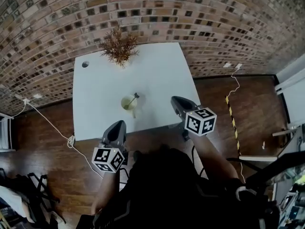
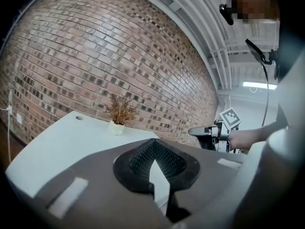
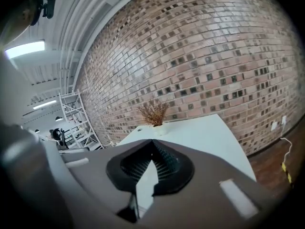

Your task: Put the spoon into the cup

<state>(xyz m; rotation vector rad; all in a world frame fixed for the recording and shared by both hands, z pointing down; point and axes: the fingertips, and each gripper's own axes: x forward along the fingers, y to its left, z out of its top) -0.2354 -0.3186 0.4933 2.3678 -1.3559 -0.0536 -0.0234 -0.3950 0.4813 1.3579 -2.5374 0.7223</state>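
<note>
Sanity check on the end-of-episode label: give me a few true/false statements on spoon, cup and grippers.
1. The spoon stands in the cup. True.
2. The right gripper holds the spoon. False: its jaws are shut on nothing, and the spoon is in the cup.
3. The cup is on the floor. False: it sits on the white table, towards the near edge.
4. The left gripper is shut and empty. True.
5. A dried plant stands at the table's far edge, apart from the cup. True.
</note>
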